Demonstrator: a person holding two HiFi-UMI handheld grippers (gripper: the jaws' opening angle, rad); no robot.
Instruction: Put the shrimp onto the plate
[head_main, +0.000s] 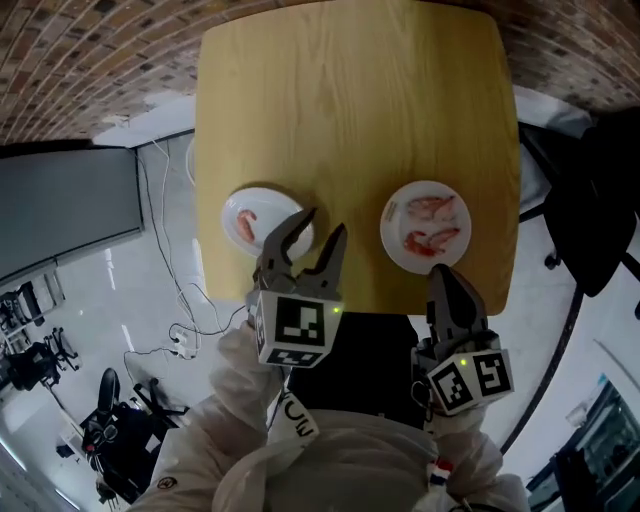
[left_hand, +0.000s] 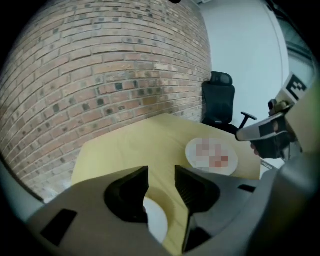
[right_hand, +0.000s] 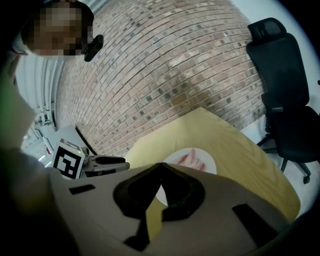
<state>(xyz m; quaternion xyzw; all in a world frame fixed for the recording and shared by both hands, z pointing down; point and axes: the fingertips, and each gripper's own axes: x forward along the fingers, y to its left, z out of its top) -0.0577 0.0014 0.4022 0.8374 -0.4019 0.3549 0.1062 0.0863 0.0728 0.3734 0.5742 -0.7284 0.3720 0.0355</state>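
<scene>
Wooden table (head_main: 350, 120), 2 white plates, and both your grippers are empty.
Head view: 1 shrimp (head_main: 246, 224) lies on the left plate (head_main: 268, 203) and several shrimp (head_main: 430, 207) on the right plate (head_main: 395, 238). Your left gripper (head_main: 327, 222) hangs by the left plate's near rim. Left gripper view: its jaws stand wide apart, with nothing between them. Right gripper view: your right gripper (head_main: 441, 272) has its jaws tip to tip, gripping nothing.
</scene>
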